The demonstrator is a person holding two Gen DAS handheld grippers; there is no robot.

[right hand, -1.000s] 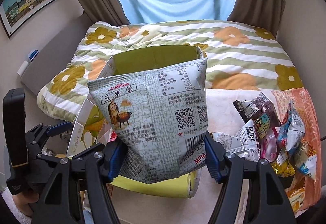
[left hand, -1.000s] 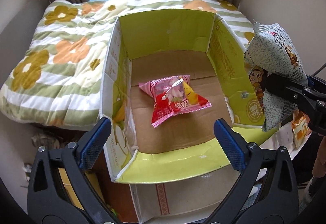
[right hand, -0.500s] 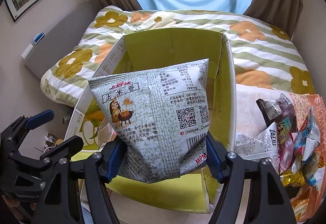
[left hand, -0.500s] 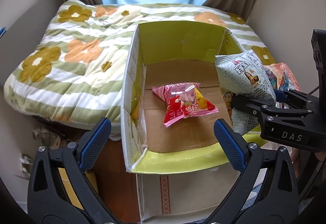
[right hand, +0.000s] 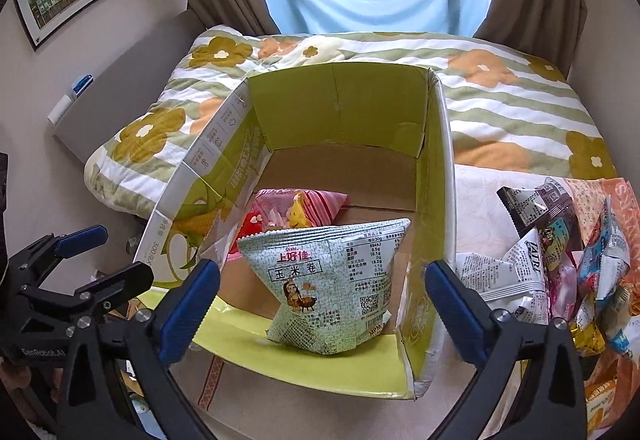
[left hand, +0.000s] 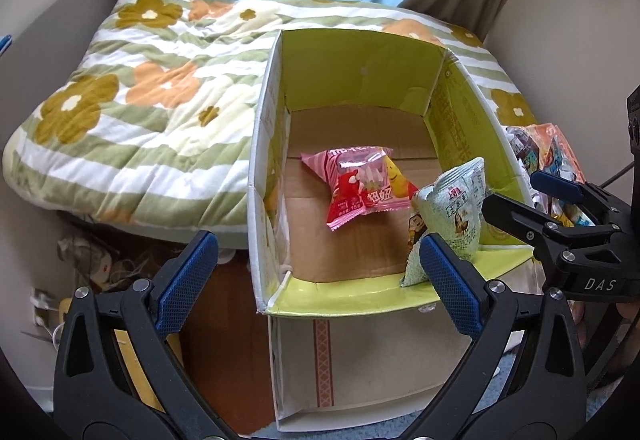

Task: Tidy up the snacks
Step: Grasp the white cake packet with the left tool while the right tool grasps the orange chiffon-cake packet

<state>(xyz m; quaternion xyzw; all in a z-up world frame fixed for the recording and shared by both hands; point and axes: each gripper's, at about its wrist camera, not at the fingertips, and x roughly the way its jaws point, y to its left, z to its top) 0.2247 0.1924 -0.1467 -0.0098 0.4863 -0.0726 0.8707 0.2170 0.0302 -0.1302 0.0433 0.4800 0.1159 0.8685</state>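
Now I am holding both my left gripper [left hand: 316,264] and right gripper [right hand: 322,298] spread apart, the green snack bag [right hand: 330,288] standing free just ahead between my right fingers, inside the box [right hand: 434,175].

I see my right gripper [right hand: 322,306] open, green snack bag [right hand: 332,280] standing free in box [right hand: 434,175], against near flap.

The left gripper's near blue pad [left hand: 450,282] covered the lower corner of the green corn-roll bag [left hand: 456,217], so where that bag met the cardboard box [left hand: 264,167] could not be told. In the right wrist view the same bag [right hand: 332,280] hid the near half of the pink snack packet [right hand: 304,207]. The snack pile [right hand: 568,260] ran off the right edge (its small print unreadable). Clutter on the floor [left hand: 92,260] was too dim to name.
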